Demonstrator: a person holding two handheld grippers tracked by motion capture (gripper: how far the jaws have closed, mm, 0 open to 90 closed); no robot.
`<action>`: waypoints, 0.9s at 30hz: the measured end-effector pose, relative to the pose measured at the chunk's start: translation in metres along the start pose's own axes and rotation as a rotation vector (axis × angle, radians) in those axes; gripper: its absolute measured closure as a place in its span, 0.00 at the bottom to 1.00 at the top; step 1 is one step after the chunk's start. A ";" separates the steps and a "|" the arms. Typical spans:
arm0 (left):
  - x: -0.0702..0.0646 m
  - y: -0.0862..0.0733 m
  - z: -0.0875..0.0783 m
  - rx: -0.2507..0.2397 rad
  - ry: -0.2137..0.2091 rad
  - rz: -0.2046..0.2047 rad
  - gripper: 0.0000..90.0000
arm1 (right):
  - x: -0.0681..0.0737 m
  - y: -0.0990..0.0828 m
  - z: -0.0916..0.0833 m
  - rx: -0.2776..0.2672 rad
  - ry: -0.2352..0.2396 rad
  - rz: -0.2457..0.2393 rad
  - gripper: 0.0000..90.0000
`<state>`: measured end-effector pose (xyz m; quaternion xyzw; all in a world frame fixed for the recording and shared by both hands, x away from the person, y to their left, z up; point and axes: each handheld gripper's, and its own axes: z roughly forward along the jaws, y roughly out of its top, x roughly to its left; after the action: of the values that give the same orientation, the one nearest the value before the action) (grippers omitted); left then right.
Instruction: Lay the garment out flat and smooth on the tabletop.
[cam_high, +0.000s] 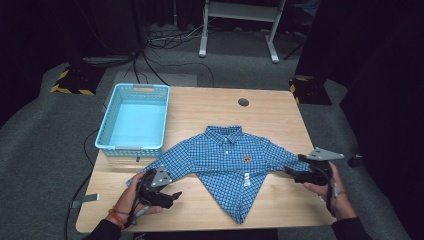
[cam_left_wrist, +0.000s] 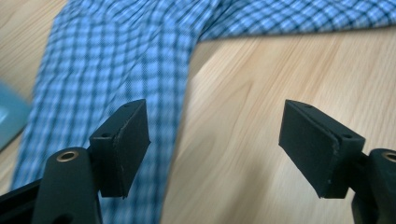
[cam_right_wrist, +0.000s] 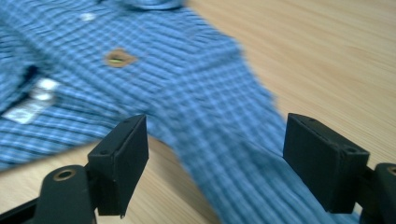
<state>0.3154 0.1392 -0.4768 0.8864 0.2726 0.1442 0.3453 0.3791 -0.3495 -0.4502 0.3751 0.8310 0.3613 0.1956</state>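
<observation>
A blue checked shirt (cam_high: 225, 160) lies front up on the wooden table (cam_high: 210, 105), both sleeves spread out and its lower part folded to a point toward the near edge. My left gripper (cam_high: 175, 194) hovers by the left sleeve's end, jaws open. In the left gripper view (cam_left_wrist: 215, 126) the sleeve (cam_left_wrist: 107, 70) lies under the left jaw, with bare wood between the jaws. My right gripper (cam_high: 292, 166) is at the right sleeve's end, open. In the right gripper view (cam_right_wrist: 215, 135) that sleeve (cam_right_wrist: 224, 154) runs between the wide jaws, untouched.
An empty light blue basket (cam_high: 131, 149) stands at the table's left, just beyond the left sleeve. A round cable hole (cam_high: 243, 102) sits near the far edge. A tan patch (cam_right_wrist: 119, 58) and a white tag (cam_right_wrist: 32, 105) mark the shirt's front.
</observation>
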 end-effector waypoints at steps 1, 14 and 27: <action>-0.002 0.004 0.004 -0.002 -0.010 0.007 0.27 | 0.006 0.004 0.007 0.008 0.022 -0.026 0.25; -0.006 0.042 0.063 0.037 -0.017 0.032 0.28 | 0.046 0.020 0.083 0.090 0.163 -0.140 0.27; 0.011 0.066 0.093 0.022 -0.087 -0.010 0.25 | 0.030 0.007 0.073 0.092 0.166 -0.087 0.27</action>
<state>0.3912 0.0559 -0.4972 0.8941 0.2634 0.1006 0.3478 0.4067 -0.2902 -0.4944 0.3159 0.8755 0.3438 0.1241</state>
